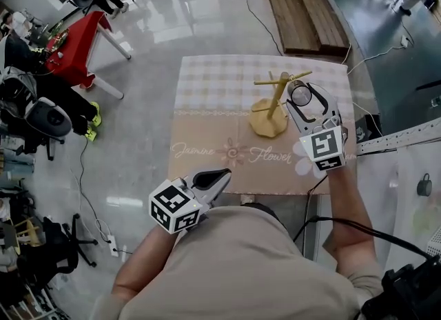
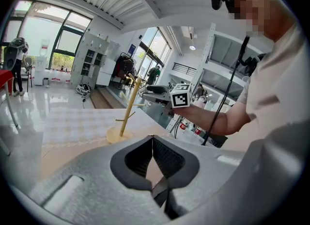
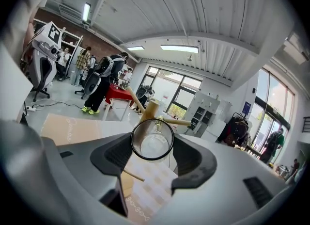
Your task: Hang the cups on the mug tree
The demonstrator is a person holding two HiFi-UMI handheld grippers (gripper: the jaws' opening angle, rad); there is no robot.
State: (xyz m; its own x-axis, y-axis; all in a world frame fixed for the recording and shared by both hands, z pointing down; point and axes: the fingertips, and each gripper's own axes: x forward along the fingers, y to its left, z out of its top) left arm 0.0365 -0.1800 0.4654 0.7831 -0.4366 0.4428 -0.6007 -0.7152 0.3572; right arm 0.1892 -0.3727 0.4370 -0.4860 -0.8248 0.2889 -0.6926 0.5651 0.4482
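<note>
Right gripper [image 1: 309, 103] had its jaws spread wide and clamped on the sides of a clear glass cup [image 3: 152, 140]. One round end of the cup faced that gripper's camera, and it was held in the air over the table's right half. The cup sat at 2 o'clock off the yellow wooden mug tree [image 1: 270, 112], just under the tip of the right-hand peg [image 1: 298, 76]. In the right gripper view the trunk top and that peg stood directly behind the cup's rim; contact not resolvable. The tree stood on the beige cloth-covered table [image 1: 207, 98], right of centre, with its base where checked print met plain. Left gripper [image 1: 222, 175] hung at 6 o'clock by the table's near edge, fingertips together with nothing in them. Around: a red table [image 1: 76, 50] with people at 10 o'clock, wooden planks [image 1: 306, 8] on the floor at 12–1, a black cable [image 1: 265, 25] running past them, and a white power strip [image 1: 110, 245] at 8 o'clock.
</note>
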